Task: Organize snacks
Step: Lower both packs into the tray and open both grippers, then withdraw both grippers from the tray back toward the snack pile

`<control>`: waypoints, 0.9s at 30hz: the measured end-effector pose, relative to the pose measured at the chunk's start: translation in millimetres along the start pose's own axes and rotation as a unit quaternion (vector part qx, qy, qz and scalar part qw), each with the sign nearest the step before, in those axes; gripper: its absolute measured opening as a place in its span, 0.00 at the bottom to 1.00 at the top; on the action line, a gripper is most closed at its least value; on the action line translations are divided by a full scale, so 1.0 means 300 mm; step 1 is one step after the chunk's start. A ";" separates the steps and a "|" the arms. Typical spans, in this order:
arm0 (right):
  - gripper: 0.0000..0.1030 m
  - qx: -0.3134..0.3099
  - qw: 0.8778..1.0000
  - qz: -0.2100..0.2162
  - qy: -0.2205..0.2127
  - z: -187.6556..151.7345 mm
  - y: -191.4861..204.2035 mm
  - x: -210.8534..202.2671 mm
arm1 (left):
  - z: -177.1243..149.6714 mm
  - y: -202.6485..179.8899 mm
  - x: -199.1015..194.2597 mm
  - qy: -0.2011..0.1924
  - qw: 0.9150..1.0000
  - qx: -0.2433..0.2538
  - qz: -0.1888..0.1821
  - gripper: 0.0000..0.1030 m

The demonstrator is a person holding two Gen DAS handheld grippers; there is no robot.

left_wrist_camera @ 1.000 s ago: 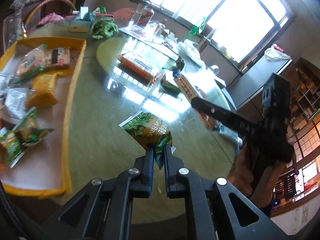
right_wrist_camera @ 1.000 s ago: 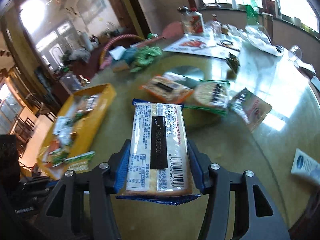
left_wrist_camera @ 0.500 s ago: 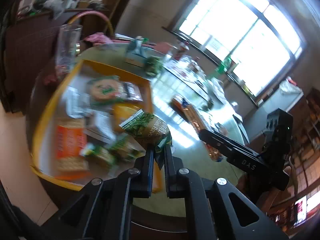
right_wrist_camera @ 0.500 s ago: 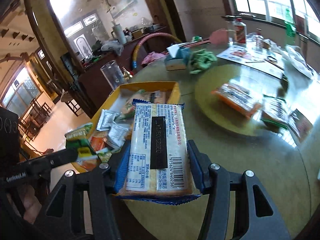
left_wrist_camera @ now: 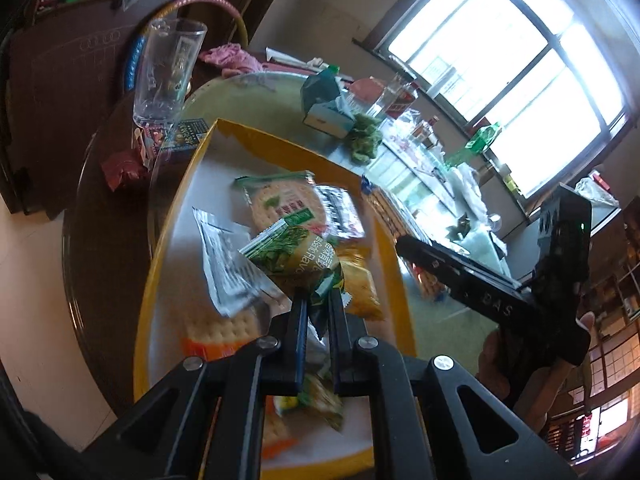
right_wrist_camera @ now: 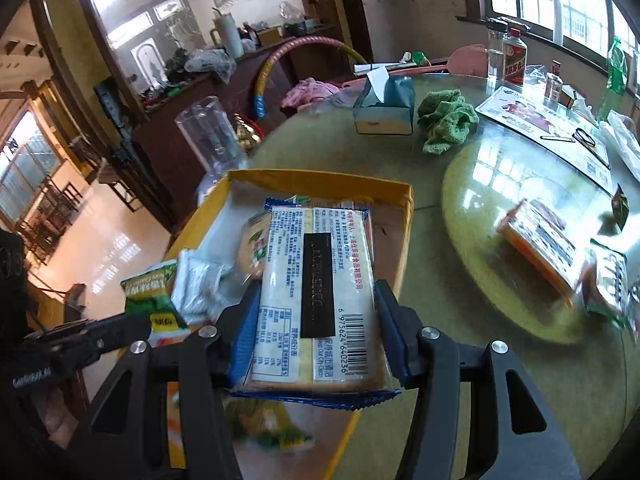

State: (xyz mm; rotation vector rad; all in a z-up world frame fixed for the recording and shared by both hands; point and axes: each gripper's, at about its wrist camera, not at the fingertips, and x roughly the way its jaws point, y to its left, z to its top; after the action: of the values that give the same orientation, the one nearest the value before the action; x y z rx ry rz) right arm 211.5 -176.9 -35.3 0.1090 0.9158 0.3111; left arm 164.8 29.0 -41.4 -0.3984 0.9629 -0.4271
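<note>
Yellow tray [left_wrist_camera: 390, 232] lies under both loads. Left gripper [left_wrist_camera: 318, 300], nearly closed, pinches green snack packet [left_wrist_camera: 298, 256]; right gripper [right_wrist_camera: 316, 308], jaws half-wide, clamps cracker pack [right_wrist_camera: 318, 292]. Advice: lower each over a bare patch, release flat, avoid stacking.

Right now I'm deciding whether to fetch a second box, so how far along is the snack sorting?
Partly done. The yellow box already holds several packets. In hand: the left gripper pinches a green snack packet above the box, and the right gripper carries a blue-edged cracker pack over it. Left: an orange pack and a green-edged pack lie on the table.
</note>
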 end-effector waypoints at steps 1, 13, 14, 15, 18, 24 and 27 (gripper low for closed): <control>0.54 0.003 1.000 -0.003 0.004 0.013 0.002 0.023 | 0.014 0.014 0.017 0.007 1.000 0.001 0.001 0.07; 0.54 0.005 0.998 -0.063 0.031 0.037 0.019 0.187 | 0.055 0.098 0.109 0.048 0.999 0.006 0.017 0.07; 0.54 0.005 0.997 -0.065 0.029 0.035 0.018 0.189 | 0.056 0.101 0.113 0.050 0.999 0.007 0.018 0.07; 0.54 0.003 0.997 -0.065 0.029 0.035 0.020 0.191 | 0.057 0.105 0.119 0.053 0.998 0.008 0.017 0.07; 0.56 0.005 0.997 -0.066 0.029 0.038 0.018 0.195 | 0.061 0.117 0.126 0.055 0.998 0.004 0.015 0.10; 0.69 0.020 0.999 -0.042 0.022 0.028 -0.005 0.173 | 0.052 0.141 0.100 0.046 0.998 -0.009 0.040 0.27; 0.71 0.013 1.000 -0.026 0.004 0.023 -0.003 0.116 | 0.025 0.099 0.044 0.020 0.998 0.009 0.060 0.38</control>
State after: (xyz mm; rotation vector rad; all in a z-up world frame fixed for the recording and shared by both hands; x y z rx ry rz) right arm 237.0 -166.7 -57.8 0.1076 0.9289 0.2521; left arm 182.8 48.5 -61.7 -0.3153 1.0149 -0.3360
